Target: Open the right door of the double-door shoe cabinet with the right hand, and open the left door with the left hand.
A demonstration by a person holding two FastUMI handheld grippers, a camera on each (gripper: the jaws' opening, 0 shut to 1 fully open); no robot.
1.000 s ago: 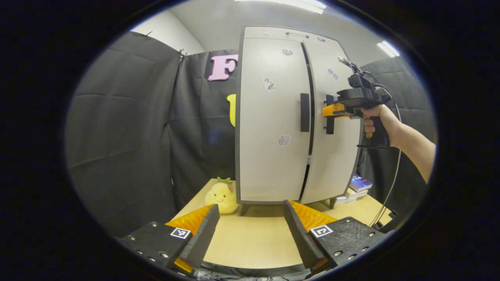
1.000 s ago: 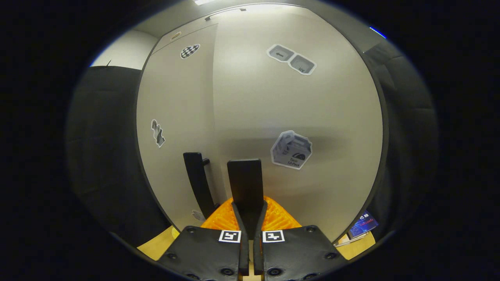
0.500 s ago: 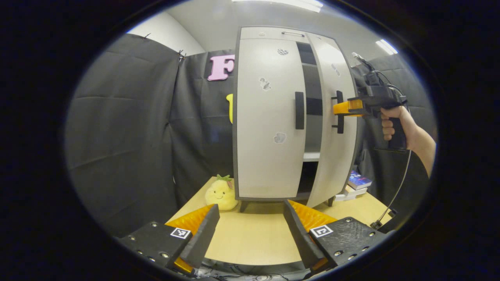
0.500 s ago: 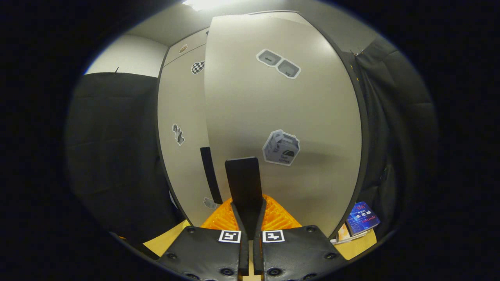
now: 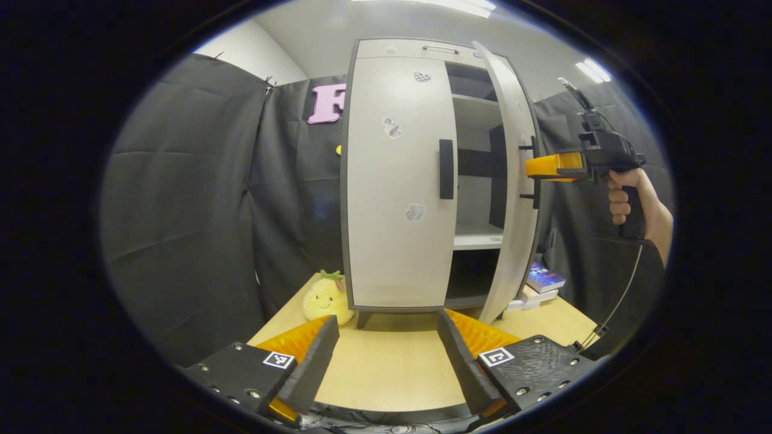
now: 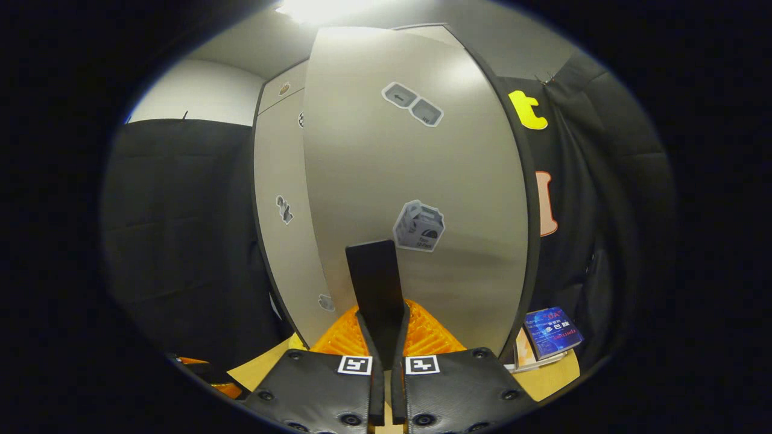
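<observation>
The white shoe cabinet (image 5: 392,51) stands on the wooden table. Its left door (image 5: 398,181) is closed, with a black handle (image 5: 446,169) at its inner edge. The right door (image 5: 511,181) is swung well outward and bare shelves (image 5: 477,241) show behind it. My right gripper (image 5: 532,167), held by a hand (image 5: 621,193), is shut on the right door's black handle (image 6: 374,274). In the right gripper view the right door (image 6: 422,163) is close ahead, with the gripper (image 6: 386,316) clamped on the handle. My left gripper (image 5: 388,318) hangs open over the table, well short of the cabinet.
A yellow pineapple plush (image 5: 325,298) sits at the cabinet's left foot. A stack of books (image 5: 543,280) lies on the table (image 5: 386,374) to the right, behind the open door, and shows as books (image 6: 552,331) in the right gripper view. Black cloth walls surround the booth.
The right gripper has pulled the right door from almost closed to wide open, swinging right. The left gripper stayed open and barely shifted.
</observation>
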